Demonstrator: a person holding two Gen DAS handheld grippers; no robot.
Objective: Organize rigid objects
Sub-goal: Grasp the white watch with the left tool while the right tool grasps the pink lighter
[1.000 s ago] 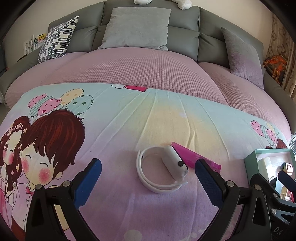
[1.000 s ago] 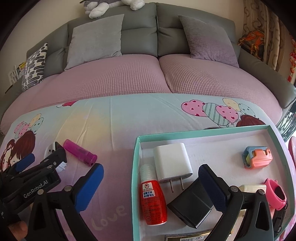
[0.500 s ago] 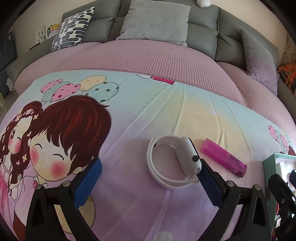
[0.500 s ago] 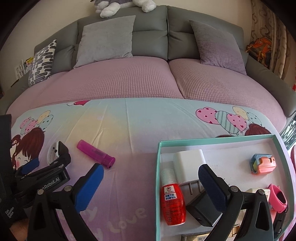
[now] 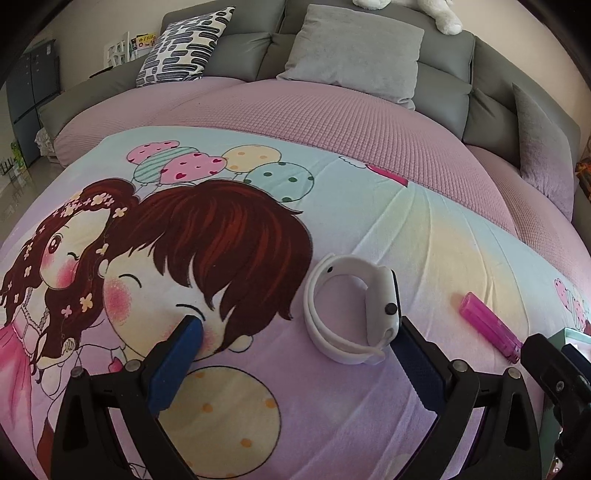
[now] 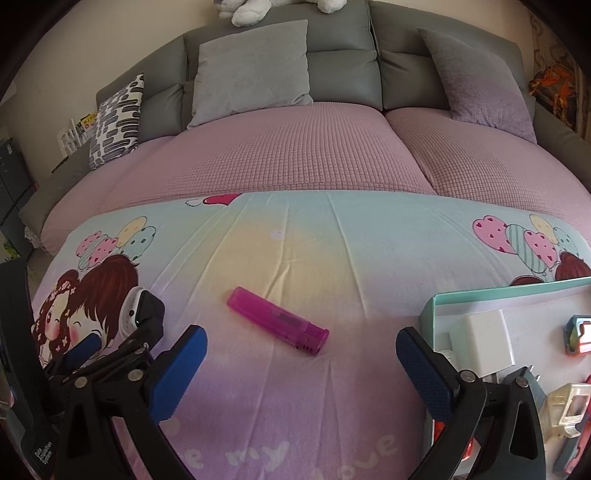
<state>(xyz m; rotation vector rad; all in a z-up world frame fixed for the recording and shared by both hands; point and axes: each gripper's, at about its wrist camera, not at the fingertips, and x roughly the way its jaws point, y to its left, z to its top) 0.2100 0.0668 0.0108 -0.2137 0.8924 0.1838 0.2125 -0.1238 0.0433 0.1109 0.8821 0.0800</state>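
A white smartwatch [image 5: 354, 310] lies on the cartoon-print bedsheet, just ahead of my open left gripper [image 5: 295, 343], close to its right finger. A pink lighter [image 6: 277, 320] lies on the sheet ahead of my open, empty right gripper [image 6: 299, 350], between its fingers' line. The lighter also shows in the left wrist view [image 5: 489, 326], right of the watch. The teal box [image 6: 436, 299] stands at the right, holding a white charger [image 6: 484, 339] and several small items. The watch shows in the right wrist view [image 6: 133, 310], partly hidden behind the left gripper.
Grey sofa-style headboard with cushions [image 6: 255, 70] at the back. A patterned pillow [image 5: 184, 48] lies back left. A plush toy [image 6: 255, 9] sits on the headboard. The bed edge and floor [image 5: 14, 184] are at the left.
Both grippers have swung left. The watch now sits right of centre by the left gripper's right finger. The lighter has come between the right gripper's fingers; the box slid to the right edge.
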